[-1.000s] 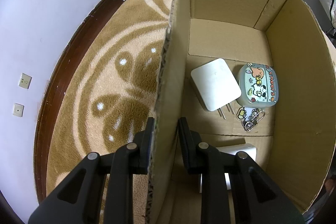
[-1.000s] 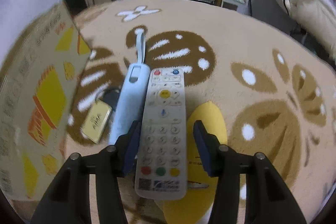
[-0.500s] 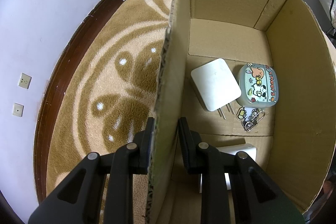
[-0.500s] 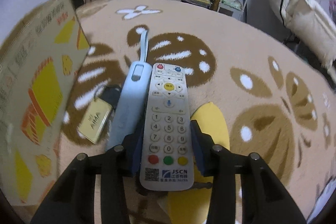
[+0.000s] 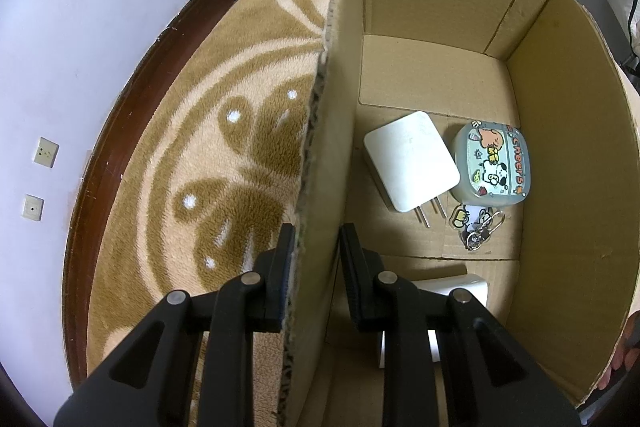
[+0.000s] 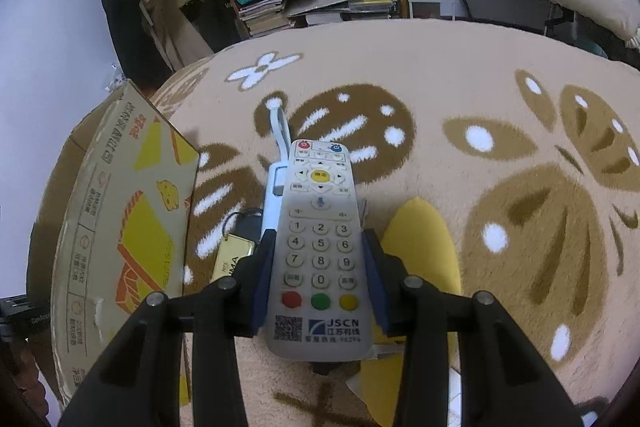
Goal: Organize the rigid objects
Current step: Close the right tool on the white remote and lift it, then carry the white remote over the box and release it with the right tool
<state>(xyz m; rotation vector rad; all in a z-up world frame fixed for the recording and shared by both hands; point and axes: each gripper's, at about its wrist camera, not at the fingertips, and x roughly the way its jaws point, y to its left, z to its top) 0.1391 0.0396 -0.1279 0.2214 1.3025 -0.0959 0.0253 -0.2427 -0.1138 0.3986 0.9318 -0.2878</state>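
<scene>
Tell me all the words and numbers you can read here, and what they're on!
"JSCN": remote control, bottom.
"0" to "9": remote control keys.
"Cheers": cartoon case in the cardboard box.
"IMA", start hidden: gold key tag.
Chinese print on the box side and remote: too small to read.

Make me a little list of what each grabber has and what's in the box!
left gripper: straddling the cardboard box wall
right gripper: shut on the remote control
in box: white charger, cartoon case, keychain
on rug: pale blue device, gold tag
</scene>
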